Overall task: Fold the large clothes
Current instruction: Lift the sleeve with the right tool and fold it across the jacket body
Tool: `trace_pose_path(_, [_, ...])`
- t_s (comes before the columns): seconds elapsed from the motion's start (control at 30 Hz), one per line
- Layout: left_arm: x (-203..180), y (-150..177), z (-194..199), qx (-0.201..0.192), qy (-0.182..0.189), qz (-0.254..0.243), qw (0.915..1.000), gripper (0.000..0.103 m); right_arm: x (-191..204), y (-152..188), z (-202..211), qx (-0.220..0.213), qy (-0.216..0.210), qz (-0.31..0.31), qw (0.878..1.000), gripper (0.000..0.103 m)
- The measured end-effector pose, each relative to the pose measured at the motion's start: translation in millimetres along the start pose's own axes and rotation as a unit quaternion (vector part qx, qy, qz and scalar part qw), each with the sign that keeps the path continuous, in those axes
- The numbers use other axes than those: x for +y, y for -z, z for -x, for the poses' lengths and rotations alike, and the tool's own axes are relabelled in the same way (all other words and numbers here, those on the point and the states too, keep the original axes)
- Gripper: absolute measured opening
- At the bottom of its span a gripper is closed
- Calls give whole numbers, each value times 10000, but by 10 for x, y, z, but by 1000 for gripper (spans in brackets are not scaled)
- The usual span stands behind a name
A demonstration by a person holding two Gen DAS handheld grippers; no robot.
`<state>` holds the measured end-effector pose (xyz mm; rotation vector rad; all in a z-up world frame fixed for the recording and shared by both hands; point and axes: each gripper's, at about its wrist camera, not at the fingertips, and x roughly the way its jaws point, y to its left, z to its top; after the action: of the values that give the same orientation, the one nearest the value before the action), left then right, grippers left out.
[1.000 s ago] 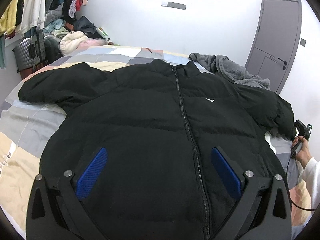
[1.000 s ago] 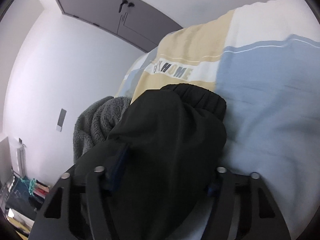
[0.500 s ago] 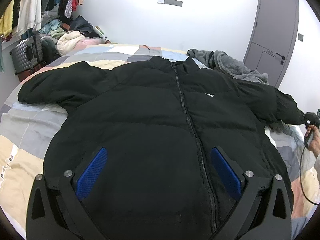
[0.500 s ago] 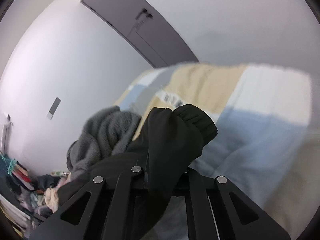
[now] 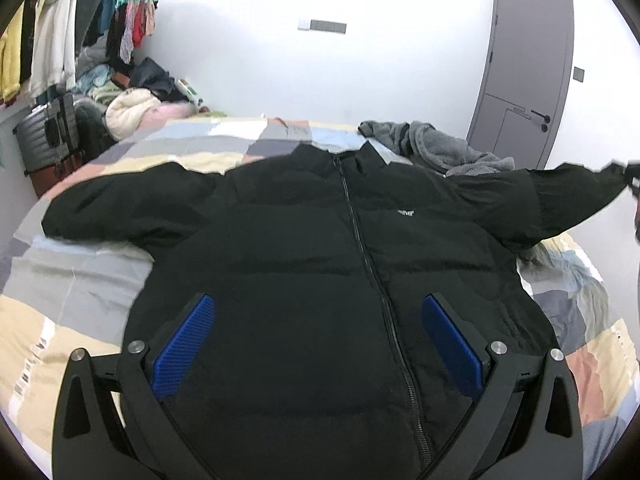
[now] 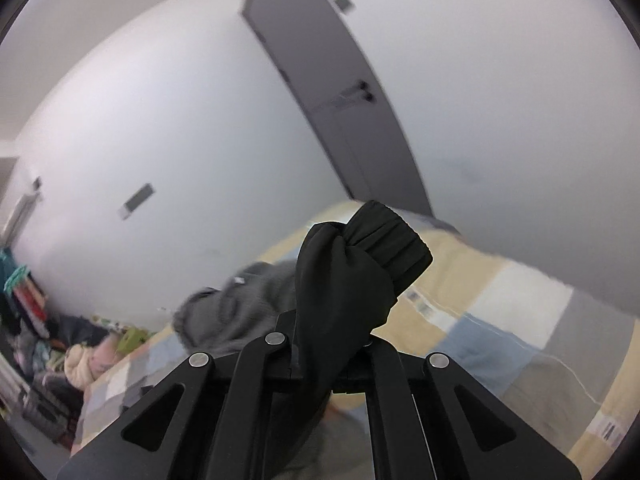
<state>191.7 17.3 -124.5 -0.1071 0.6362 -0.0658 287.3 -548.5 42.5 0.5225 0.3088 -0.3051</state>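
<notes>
A black puffer jacket (image 5: 304, 248) lies front up and zipped on the bed, collar toward the far wall. My left gripper (image 5: 316, 312) is open with blue pads, hovering above the jacket's lower front. My right gripper (image 6: 328, 344) is shut on the jacket's right sleeve (image 6: 352, 276) near its ribbed cuff and holds it raised off the bed. In the left wrist view that sleeve (image 5: 572, 196) stretches out and up to the right edge, where the right gripper (image 5: 634, 178) is partly cut off.
A patchwork bedspread (image 5: 72, 280) covers the bed. A grey fleece garment (image 5: 444, 152) lies by the jacket's collar. Clothes pile (image 5: 128, 100) and a suitcase (image 5: 44, 140) stand at far left. A grey door (image 5: 524, 72) is at the right.
My right gripper closed on the right sleeve and lifted it up and outward, stretching it off the bed. My left gripper stayed open over the jacket's lower front.
</notes>
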Motion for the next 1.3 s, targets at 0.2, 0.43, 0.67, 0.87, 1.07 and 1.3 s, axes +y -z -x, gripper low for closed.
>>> trace_pose_path(0.2, [104, -18, 98, -131, 33, -42, 9999, 103, 1202, -135, 455, -287, -434, 879, 9948, 2])
trace_pose_path(0.43, [280, -27, 238, -278, 82, -114, 9995, 103, 2533, 138, 742, -370, -1083, 1788, 9772, 3])
trace_pose_path(0.67, [575, -46, 275, -324, 22, 54, 9995, 103, 3714, 900, 733, -131, -1737, 2756, 9454, 4])
trace_pose_path(0.87, [829, -78, 286, -335, -12, 68, 9994, 103, 4428, 1688, 706, 347, -2346, 3232, 9161, 5])
trace_pose_path(1.07, [1176, -103, 218, -331, -163, 277, 9989, 103, 5060, 2677, 446, 1098, -2763, 3519, 8876, 6])
trace_pose_path(1.3, [1433, -50, 11, -125, -312, 527, 9980, 103, 5381, 3986, -27, 2101, -2941, 3879, 8479, 7])
